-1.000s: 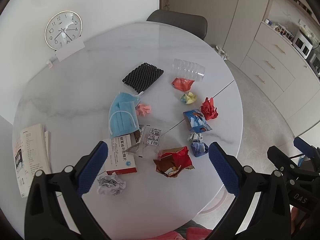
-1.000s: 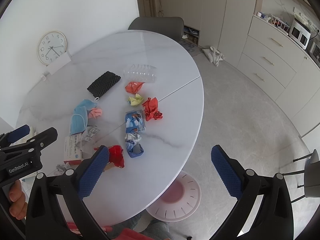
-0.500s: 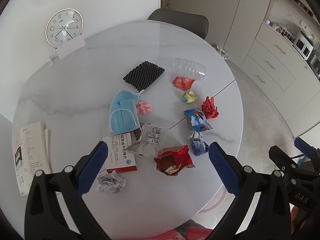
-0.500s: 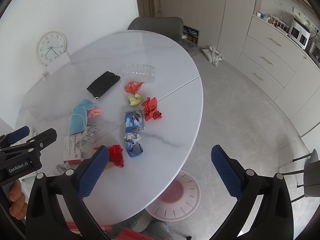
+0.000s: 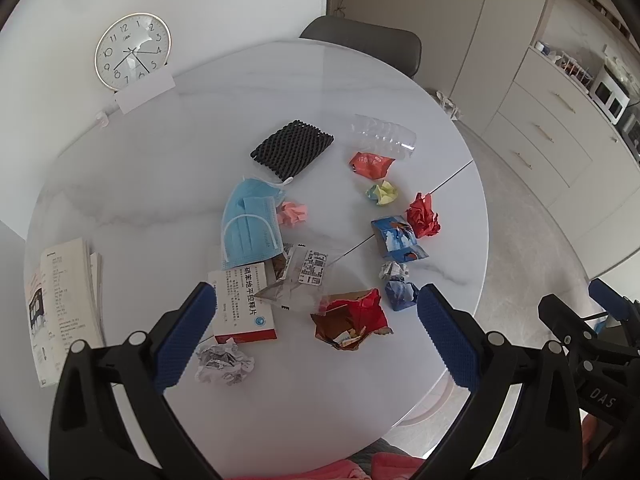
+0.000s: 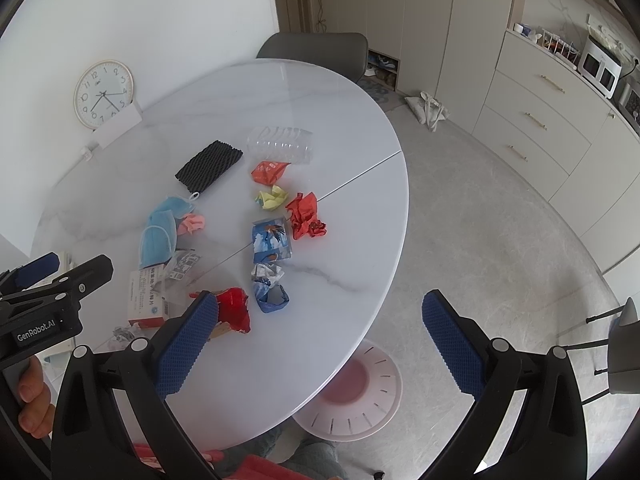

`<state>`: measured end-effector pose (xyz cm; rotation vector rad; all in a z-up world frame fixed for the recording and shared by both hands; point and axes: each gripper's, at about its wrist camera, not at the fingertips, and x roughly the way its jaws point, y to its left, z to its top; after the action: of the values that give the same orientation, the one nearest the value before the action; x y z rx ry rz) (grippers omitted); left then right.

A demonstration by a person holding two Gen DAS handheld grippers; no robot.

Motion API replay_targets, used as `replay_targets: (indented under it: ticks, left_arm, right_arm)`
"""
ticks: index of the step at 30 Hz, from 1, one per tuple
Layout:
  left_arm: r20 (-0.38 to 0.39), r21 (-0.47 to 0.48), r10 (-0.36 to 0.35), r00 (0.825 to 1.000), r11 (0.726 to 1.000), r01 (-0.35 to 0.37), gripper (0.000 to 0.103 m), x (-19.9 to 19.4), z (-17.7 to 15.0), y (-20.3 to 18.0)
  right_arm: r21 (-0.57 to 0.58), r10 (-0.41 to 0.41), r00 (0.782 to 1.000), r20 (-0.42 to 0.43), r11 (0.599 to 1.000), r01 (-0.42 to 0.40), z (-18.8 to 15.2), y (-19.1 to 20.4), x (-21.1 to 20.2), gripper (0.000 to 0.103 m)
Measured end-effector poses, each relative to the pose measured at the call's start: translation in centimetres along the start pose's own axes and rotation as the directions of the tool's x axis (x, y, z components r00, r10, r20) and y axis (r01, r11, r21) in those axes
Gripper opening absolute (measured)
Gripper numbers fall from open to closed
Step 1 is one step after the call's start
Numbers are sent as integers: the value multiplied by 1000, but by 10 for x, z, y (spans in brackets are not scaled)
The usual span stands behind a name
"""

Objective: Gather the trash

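Both units held high above counter [image 5: 132, 184] for overview, pre-pick. Left gripper [image 5: 316, 332] and right gripper [image 6: 320, 338]: jaws wide open, empty. Trash, e.g. red wrapper [image 5: 352, 318], lies scattered centre to right edge; bin [image 6: 352, 396] on floor below near edge, w/in drop reach.

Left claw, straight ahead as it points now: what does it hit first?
Probably the torn red and brown wrapper: it lies between the open left claw fingers' line, near the clear plastic bag. Depth is unclear, and the claw is above the table.
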<state>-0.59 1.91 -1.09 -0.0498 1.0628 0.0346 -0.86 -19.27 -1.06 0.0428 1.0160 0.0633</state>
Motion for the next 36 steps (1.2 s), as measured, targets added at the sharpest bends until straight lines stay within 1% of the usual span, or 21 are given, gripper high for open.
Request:
replay_targets:
  ticks: [16,28,36]
  left_arm:
    - [-4,-9,1,1000,1000,-2,97,-1,1,4]
    - [-2,-14,7,1000,1000,-7,97,-2,1,6]
    - [-3,-28,6,1000,1000,-6,97,-2,-1,14]
  right_arm:
    - [0,1,1000,-1,1000,-1,0,1,0,101]
    - [-5,2,1000,-4,1000,-2,0,7,1,101]
    - [-14,11,1000,-8,1000,-11,-2,14,3,101]
